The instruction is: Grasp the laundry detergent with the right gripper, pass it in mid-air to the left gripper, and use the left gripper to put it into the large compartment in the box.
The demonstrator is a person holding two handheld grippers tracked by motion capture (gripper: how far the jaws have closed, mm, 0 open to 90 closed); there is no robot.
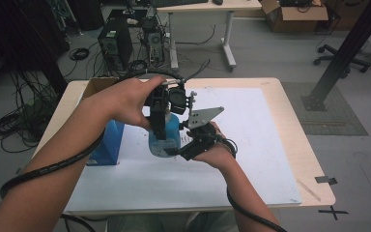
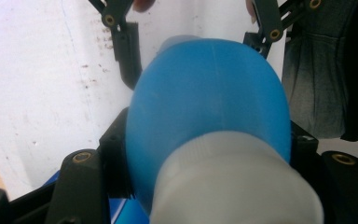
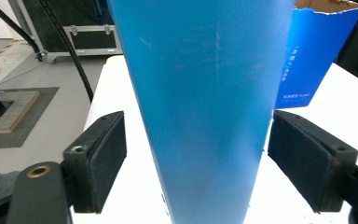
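Bottle (image 1: 166, 137), blue with a pale cap, is held upright above the worktop (image 1: 270, 145), clamped near its cap by the left tongs (image 1: 160, 126); the right tongs (image 1: 186, 151) flank its lower body, pads apparently clear, just right of the blue carton (image 1: 107, 142).

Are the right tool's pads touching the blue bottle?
Apart. The right gripper view shows a bright gap between each pad and the blue bottle, which stands between the jaws of the right tool.

one blue bottle (image 1: 168, 137), one blue box (image 1: 107, 143), two grippers, left gripper (image 1: 160, 116), right gripper (image 1: 189, 147)
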